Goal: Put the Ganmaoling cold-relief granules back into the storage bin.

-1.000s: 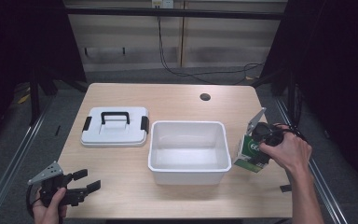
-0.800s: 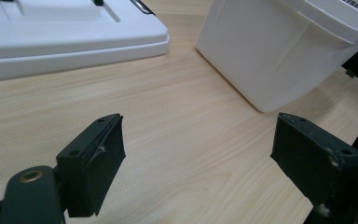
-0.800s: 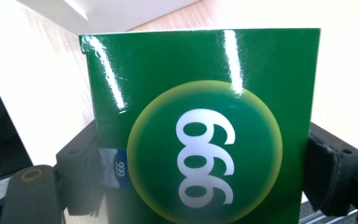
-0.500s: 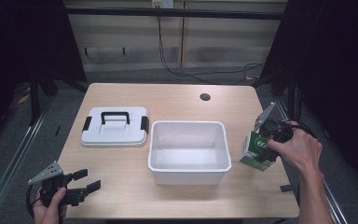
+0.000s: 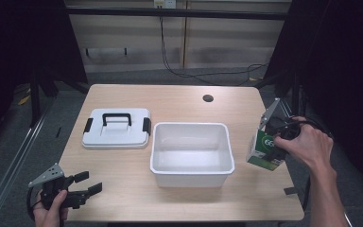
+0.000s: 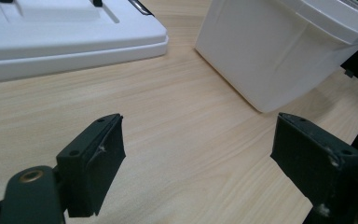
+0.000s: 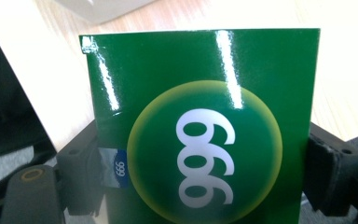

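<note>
Since a second ago the right gripper [image 5: 275,142] has carried the green box [image 5: 263,150] a little outward and toward the table's right edge, away from the bin [image 5: 190,153]; the left gripper [image 5: 82,185] has not shifted.

The right gripper is clamped on the box; in the right gripper view the box [image 7: 200,126] fills the space between the two black jaws, each pad pressed flat against one of its side faces; its glossy front shows a pale-ringed green disc with white figures and a small blue label near the left jaw. In the high view the box sits at the right side of the table [image 5: 170,99], just beside the bin's right wall but apart from it, tilted; whether its lower corner touches the wood I cannot tell. The person's right hand [image 5: 305,146] wraps the gripper.

The left gripper rests low at the table's near left corner, its jaws spread wide with nothing between them; in the left gripper view bare wood lies between the pads, the bin [image 6: 279,46] ahead to the right and the white lid [image 6: 65,32] ahead to the left; the lid lies flat, handle up, just left of the bin.
</note>
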